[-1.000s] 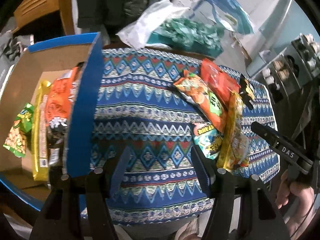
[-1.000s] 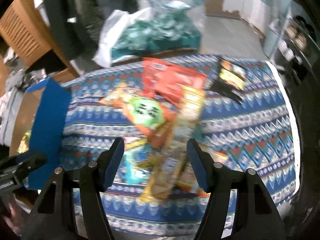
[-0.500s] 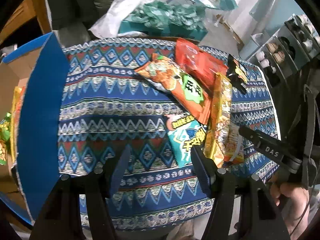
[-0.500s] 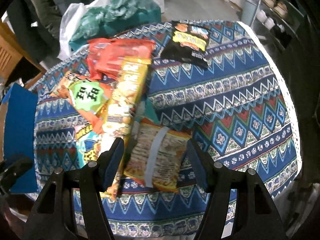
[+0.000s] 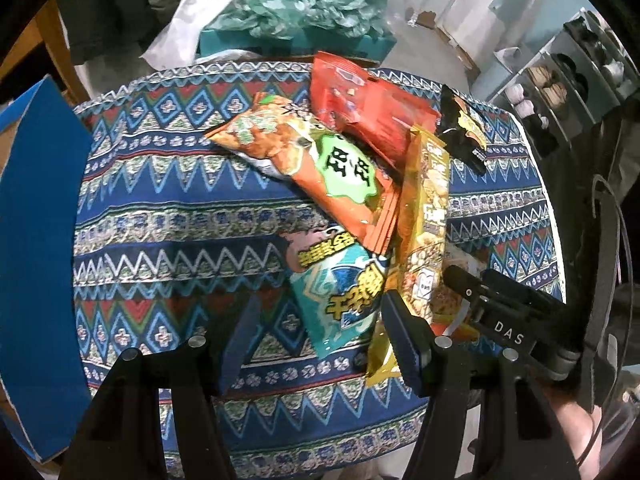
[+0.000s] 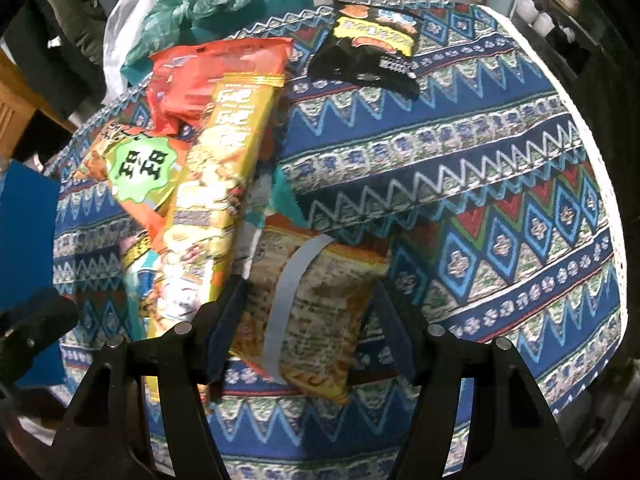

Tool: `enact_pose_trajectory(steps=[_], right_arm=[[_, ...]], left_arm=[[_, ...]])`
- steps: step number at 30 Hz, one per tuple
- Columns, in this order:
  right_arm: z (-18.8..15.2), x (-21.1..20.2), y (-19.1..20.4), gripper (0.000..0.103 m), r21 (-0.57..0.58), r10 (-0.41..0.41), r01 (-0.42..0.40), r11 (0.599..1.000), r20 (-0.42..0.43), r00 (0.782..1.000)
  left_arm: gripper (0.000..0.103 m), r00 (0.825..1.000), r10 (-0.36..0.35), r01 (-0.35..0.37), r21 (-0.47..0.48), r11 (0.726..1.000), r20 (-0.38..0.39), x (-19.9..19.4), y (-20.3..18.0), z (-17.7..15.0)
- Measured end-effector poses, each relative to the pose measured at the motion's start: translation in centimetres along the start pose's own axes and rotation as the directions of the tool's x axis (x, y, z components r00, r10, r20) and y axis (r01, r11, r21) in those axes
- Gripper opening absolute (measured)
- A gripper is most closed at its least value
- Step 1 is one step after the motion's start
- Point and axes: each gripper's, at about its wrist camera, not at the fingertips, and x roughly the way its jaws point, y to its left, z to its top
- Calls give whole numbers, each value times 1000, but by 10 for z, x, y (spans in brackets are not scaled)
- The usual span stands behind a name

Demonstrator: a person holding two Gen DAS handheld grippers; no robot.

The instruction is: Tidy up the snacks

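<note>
Still plenty left here — the patterned tablecloth (image 5: 168, 216) has a whole heap of snacks on it, and only the blue box flap (image 5: 36, 240) shows at the left edge, so what's packed inside is out of view now. Biggest in the pile: the long yellow pack (image 6: 216, 184), the orange bag with the green label (image 5: 320, 160), the red bag (image 5: 372, 112), then the teal bag (image 5: 344, 296) and the black packet (image 6: 372, 52) off on its own. A second ago the box with several packs in it was in view; both hands have since swung over and dropped toward the pile. The left gripper (image 5: 316, 332) hangs released over the teal bag, and the right gripper (image 6: 308, 312) is spread around the orange noodle pack (image 6: 320, 300) — not pinching yet.
</note>
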Motion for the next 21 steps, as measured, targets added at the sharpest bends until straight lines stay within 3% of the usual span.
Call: enact_pose_trajectory(steps=[5,12,21], right_arm=[[1,-5,-21,66,3,-57,57,998,17,998],[4,-11,-58,66,61,-75,73,995,29,997],[6,-11,-61,69,80,-21,16,997,52,998]], left_arm=[[65,1000,-14,14,6,1000,-11,7,-15,8],[69,999,-31,32,21,999,-16,17,-39,17],[69,999,-30,31,30,999,-28,29,-56,25]])
